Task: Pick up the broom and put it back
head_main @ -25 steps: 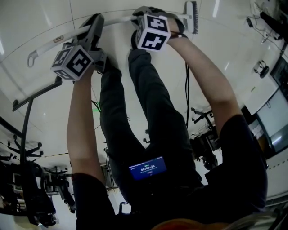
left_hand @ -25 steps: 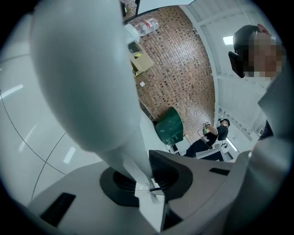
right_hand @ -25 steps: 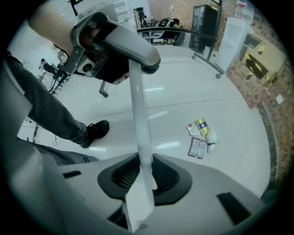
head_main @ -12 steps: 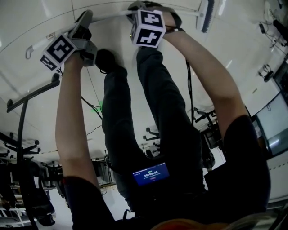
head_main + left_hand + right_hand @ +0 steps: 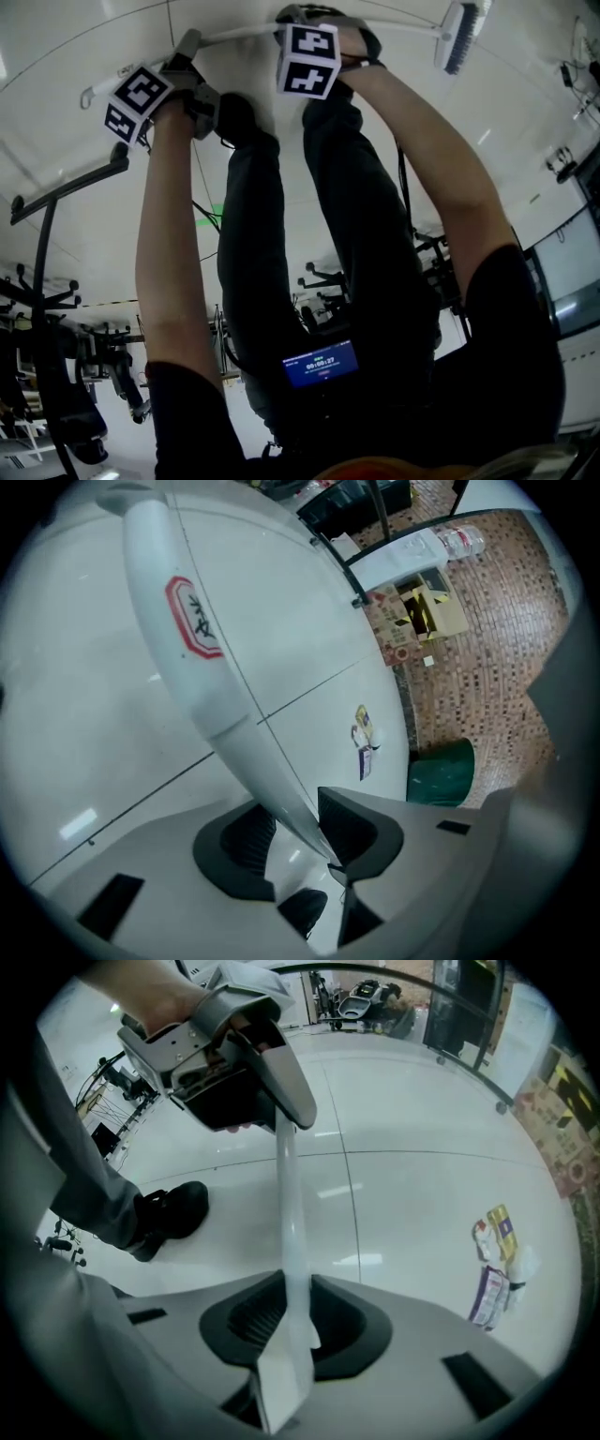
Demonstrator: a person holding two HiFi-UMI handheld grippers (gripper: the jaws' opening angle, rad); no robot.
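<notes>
The white broom lies low over the glossy floor, its handle (image 5: 244, 34) running left to right and its brush head (image 5: 459, 37) at the top right. My left gripper (image 5: 187, 47) straddles the handle near its hook end. In the left gripper view the handle (image 5: 187, 649), with a red label, passes between the jaws (image 5: 295, 832). They have just been opening, and a gap shows beside the left pad (image 5: 246, 841). My right gripper (image 5: 314, 14) is shut on the handle (image 5: 291, 1204) further along, pads (image 5: 255, 1321) tight on both sides (image 5: 295, 1321).
The person's legs and black shoes (image 5: 239, 117) stand just behind the broom. Torn wrappers (image 5: 497, 1260) lie on the floor. A green bin (image 5: 445, 771), a cardboard box (image 5: 427, 611) and a bottle (image 5: 459, 541) are by the tiled strip. A black stand (image 5: 56, 192) is at the left.
Both grippers have sunk toward the floor with the broom. Its brush head has shifted right in the head view. The left gripper's marker cube has rolled.
</notes>
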